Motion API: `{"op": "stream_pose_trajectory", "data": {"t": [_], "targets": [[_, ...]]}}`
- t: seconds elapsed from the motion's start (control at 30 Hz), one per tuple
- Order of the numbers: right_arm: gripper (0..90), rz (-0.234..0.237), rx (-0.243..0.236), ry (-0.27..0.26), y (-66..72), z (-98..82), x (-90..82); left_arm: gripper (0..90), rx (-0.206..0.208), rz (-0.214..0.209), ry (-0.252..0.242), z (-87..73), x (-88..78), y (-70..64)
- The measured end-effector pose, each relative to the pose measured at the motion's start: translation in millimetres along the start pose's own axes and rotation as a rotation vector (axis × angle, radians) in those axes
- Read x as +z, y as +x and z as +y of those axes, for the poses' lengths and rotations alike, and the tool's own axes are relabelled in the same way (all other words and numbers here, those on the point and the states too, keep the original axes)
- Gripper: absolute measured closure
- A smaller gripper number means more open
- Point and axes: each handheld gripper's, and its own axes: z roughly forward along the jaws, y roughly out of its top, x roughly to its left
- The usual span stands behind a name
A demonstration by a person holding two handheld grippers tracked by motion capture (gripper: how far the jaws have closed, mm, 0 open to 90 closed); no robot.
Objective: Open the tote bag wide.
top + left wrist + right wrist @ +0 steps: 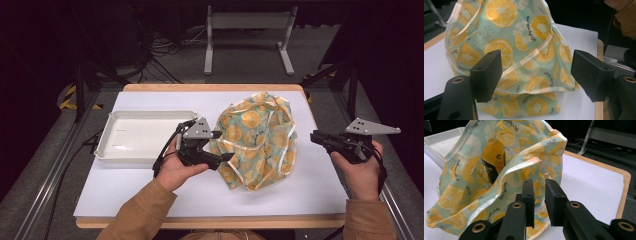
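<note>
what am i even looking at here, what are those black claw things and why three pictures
A person sits at a table and holds a hand-held tool with two black jaws in each hand. The high view looks down from above: left gripper beside a fruit-print cloth bag, right gripper off to the side of it. The other two pictures come from cameras riding on the grippers, looking along their jaws. The left gripper's jaws stand wide open in front of the bag, touching nothing. The right gripper's jaws stand a narrow gap apart and hold nothing. Inside the bag stands a yellow bottle. A white tray lies left of the bag.
</note>
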Motion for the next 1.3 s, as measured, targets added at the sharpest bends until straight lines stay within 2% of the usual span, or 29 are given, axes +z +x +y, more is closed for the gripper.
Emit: {"op": "stream_pose_trajectory", "data": {"t": [0.1,0.53,0.7,0.9,0.97,1.03,1.17,1.3], "targets": [[77.9,0.001,0.003,0.002,0.2,0.0,0.6,25.8,-0.007,-0.017,-0.008,3.5,7.1,0.7],[77.6,0.002,0.007,-0.003,-1.2,-0.9,-0.5,25.8,0.027,-0.033,0.007,15.4,37.0,-7.1],[77.5,0.004,0.008,-0.003,-1.2,-0.9,-0.3,26.0,0.016,-0.044,0.005,17.4,44.4,-7.1],[77.5,0.007,0.005,-0.001,-1.0,-1.0,0.8,26.0,0.021,-0.044,0.015,21.5,54.5,-11.5],[77.5,0.007,0.005,-0.001,-1.0,-1.0,0.8,26.1,0.038,-0.038,0.025,23.6,58.5,-13.6],[77.4,0.008,0.006,-0.003,-1.0,-0.9,0.5,28.5,0.038,-0.044,0.03,25.2,62.0,-14.7],[76.5,0.016,0.014,-0.001,-0.6,-1.0,0.9,39.6,0.042,-0.045,0.054,26.9,67.4,-14.0],[76.5,0.017,0.012,0.001,-0.3,-0.9,1.4,42.9,0.028,-0.055,0.06,28.0,72.7,-13.8]]}}
